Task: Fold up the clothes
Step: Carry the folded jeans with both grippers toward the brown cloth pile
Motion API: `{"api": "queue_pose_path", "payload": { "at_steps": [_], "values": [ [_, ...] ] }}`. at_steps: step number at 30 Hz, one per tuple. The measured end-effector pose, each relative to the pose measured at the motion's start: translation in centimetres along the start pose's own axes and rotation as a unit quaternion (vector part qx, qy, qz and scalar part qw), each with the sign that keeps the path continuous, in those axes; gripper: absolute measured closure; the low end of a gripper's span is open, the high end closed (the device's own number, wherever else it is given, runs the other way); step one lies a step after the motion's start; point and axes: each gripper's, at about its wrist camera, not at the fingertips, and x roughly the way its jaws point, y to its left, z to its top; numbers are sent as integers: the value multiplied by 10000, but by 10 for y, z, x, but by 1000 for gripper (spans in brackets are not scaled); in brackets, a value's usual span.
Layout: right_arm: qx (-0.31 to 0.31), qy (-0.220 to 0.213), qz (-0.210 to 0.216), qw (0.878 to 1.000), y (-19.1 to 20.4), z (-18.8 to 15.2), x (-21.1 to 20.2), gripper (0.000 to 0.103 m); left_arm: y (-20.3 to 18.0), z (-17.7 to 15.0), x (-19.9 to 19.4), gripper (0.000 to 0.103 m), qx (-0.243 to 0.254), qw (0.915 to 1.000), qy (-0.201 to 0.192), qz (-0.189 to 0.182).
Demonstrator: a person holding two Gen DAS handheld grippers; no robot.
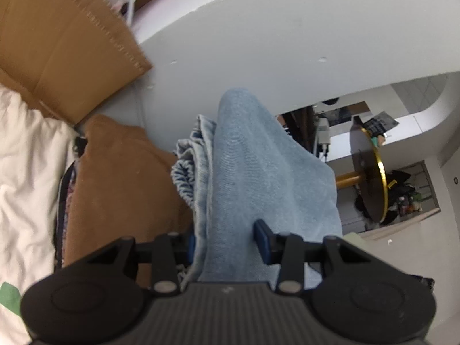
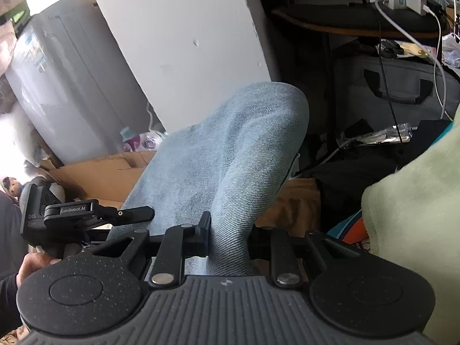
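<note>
A light blue denim garment [image 1: 258,172] is held up between both grippers. In the left wrist view my left gripper [image 1: 227,241] is shut on a thick fold of it, and an elastic waistband [image 1: 184,175] bunches at its left edge. In the right wrist view the same denim [image 2: 227,155] rises in a rounded fold, with my right gripper [image 2: 230,235] shut on it. The left gripper's black body [image 2: 69,215] shows at the left of that view, held by a hand [image 2: 28,264].
A brown garment [image 1: 120,178], white cloth [image 1: 26,172] and a cardboard box flap [image 1: 63,40] lie to the left. A pale green cloth [image 2: 417,215], a grey case [image 2: 388,92], cables and a cardboard box [image 2: 109,175] crowd the right wrist view. A white wall [image 1: 287,34] stands behind.
</note>
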Motion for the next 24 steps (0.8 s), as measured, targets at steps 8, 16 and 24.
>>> {"api": "queue_pose_path", "payload": {
  "at_steps": [8,16,24],
  "values": [
    [63,36,-96,9999,-6,-4,27,80,10,10,7,61,-21,9997,36,223],
    [11,123,-132,9998,-19,-1,55,80,18,8,14,61,-7,9991,50,422],
    [125,128,93,9998,-29,-11,78,80,24,4,12,61,51,9978,-123,652]
  ]
}}
